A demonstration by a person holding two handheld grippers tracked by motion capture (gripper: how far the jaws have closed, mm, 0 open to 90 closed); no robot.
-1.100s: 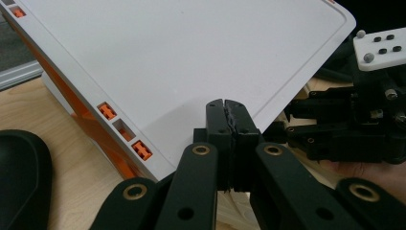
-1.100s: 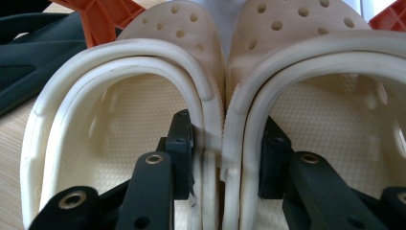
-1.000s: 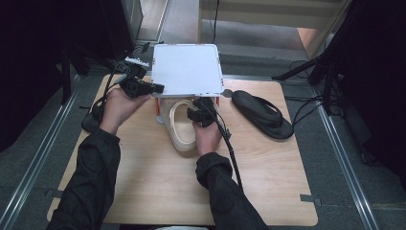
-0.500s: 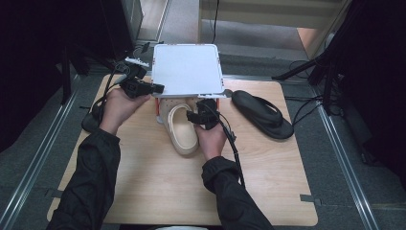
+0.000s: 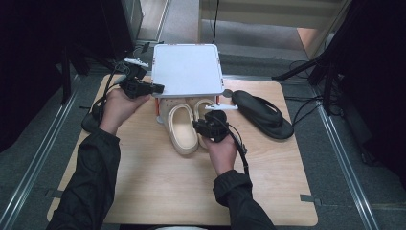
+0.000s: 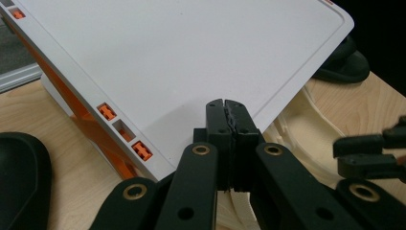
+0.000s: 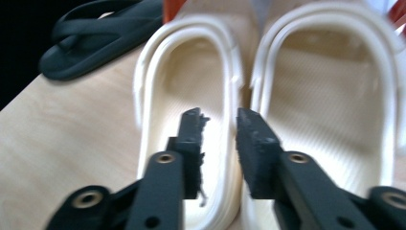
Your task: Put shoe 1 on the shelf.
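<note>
The right gripper (image 7: pixel 218 139) has its two black jaws a narrow gap apart, having just been closing, with nothing pinched between the pads; in the right gripper view they hang over the inner rims of two cream slippers lying side by side, the left jaw above the sole of one slipper (image 7: pixel 186 86) and the right jaw above the edge of the other slipper (image 7: pixel 330 96). In the high view this gripper (image 5: pixel 203 127) sits over the heel end of the pair on the wooden table (image 5: pixel 158 191), the nearer cream slipper (image 5: pixel 181 129) fully in sight and its partner (image 5: pixel 203 106) mostly tucked beneath the gripper and the white shelf. The left gripper (image 6: pixel 225 106) has its jaws pressed fully together with nothing between them, their tips resting against the front edge of the white shelf (image 6: pixel 191 52), a flat white board with orange clips along its side. From above, the left gripper (image 5: pixel 151 88) is at the board's left edge (image 5: pixel 186 69), well apart from the right one. A black flip-flop (image 5: pixel 261 114) lies on the table to the right of the cream pair, just beside the shelf's corner, and shows at the upper left in the right gripper view (image 7: pixel 100 33).
</note>
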